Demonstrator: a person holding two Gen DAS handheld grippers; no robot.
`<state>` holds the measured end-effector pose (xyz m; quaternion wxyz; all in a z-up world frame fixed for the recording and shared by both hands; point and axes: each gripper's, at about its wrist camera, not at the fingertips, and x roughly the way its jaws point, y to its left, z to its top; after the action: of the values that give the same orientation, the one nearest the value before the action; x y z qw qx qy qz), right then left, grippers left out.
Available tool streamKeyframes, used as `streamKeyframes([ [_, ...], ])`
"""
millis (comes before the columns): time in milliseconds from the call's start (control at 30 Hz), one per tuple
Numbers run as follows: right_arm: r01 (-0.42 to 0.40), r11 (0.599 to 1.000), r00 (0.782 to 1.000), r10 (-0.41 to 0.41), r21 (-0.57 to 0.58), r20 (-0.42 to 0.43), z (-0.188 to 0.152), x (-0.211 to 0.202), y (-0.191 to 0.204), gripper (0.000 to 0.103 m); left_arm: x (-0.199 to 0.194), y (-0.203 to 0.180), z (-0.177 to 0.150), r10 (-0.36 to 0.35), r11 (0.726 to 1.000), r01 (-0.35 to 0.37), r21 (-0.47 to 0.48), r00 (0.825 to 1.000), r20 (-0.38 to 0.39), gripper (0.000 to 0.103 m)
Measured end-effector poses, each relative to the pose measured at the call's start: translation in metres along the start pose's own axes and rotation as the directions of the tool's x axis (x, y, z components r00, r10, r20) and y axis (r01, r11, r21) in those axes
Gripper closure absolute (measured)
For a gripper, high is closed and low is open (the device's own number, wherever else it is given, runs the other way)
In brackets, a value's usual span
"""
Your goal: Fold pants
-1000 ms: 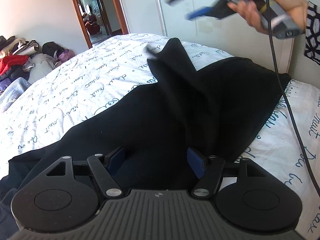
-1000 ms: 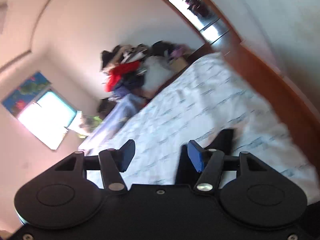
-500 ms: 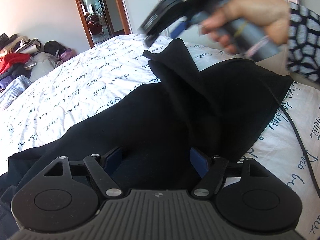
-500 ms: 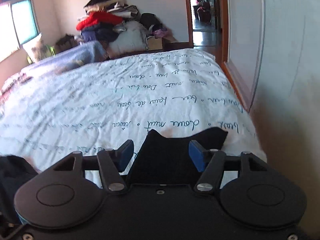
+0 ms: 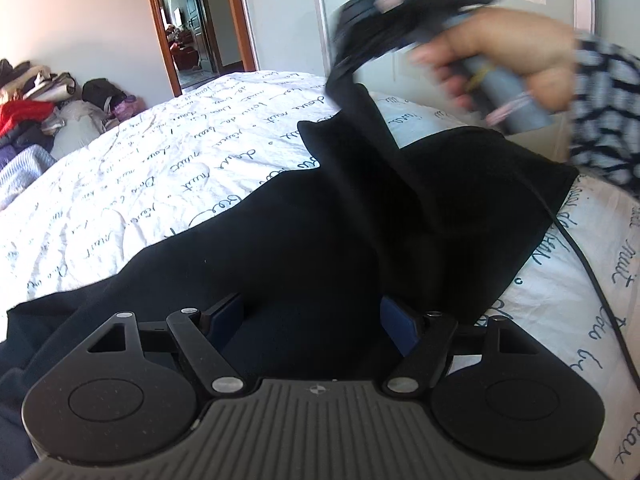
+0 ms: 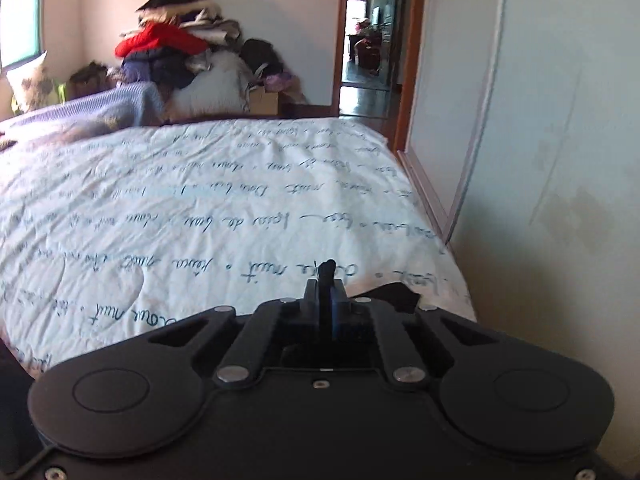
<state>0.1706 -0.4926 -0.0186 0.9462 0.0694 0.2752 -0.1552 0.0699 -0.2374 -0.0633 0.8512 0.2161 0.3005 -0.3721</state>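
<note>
A pair of black fabric pants [image 5: 288, 248] lay spread across the bed, on a white quilted bedspread printed with dark cursive script [image 5: 140, 184], near the bed's right-hand edge beside a pale sliding wardrobe door [image 6: 560, 120]. The left gripper [image 5: 312, 316] hovered low over the dark cloth with its blue-padded fingers [image 5: 396, 318] spread wide and no cloth pinched between them. The right gripper [image 6: 329, 300], held in a person's hand [image 5: 508, 56] with a checked sleeve, had just pressed its jaws together on a corner of the pants; a small tuft of black cloth poked out past the fingertips. In the left wrist view that corner rose off the bed in a taut ridge up to the blurred tool. A heap of red and dark clothes [image 6: 168, 52] sat beyond the bed's far end.
</note>
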Motion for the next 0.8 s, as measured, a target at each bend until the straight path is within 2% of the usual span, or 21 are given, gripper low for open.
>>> streamKeyframes([
  [200, -0.006, 0.968, 0.995, -0.020, 0.253, 0.100, -0.021, -0.085, -0.083, 0.098, -0.002, -0.001, 0.001, -0.004, 1.000, 0.004, -0.001, 1.000, 0.000, 0.025],
  [433, 0.005, 0.916, 0.990, -0.061, 0.401, 0.127, -0.079, -0.156, -0.123, 0.098, -0.007, -0.004, 0.003, -0.034, 0.999, 0.034, 0.010, 0.999, -0.005, 0.025],
  [600, 0.045, 0.867, 0.995, -0.085, 0.496, 0.059, -0.128, -0.165, -0.141, 0.098, -0.018, -0.006, 0.003, -0.072, 0.997, 0.072, 0.023, 0.997, 0.004, 0.025],
  [733, 0.029, 0.788, 1.000, -0.018, 0.615, -0.024, -0.166, -0.147, -0.161, 0.098, -0.025, -0.007, 0.007, -0.104, 0.994, 0.103, 0.022, 0.994, 0.017, 0.025],
  [800, 0.022, 0.771, 1.000, -0.010, 0.636, -0.024, -0.173, -0.144, -0.164, 0.096, -0.027, -0.009, 0.011, -0.095, 0.995, 0.094, 0.027, 0.995, 0.028, 0.025],
])
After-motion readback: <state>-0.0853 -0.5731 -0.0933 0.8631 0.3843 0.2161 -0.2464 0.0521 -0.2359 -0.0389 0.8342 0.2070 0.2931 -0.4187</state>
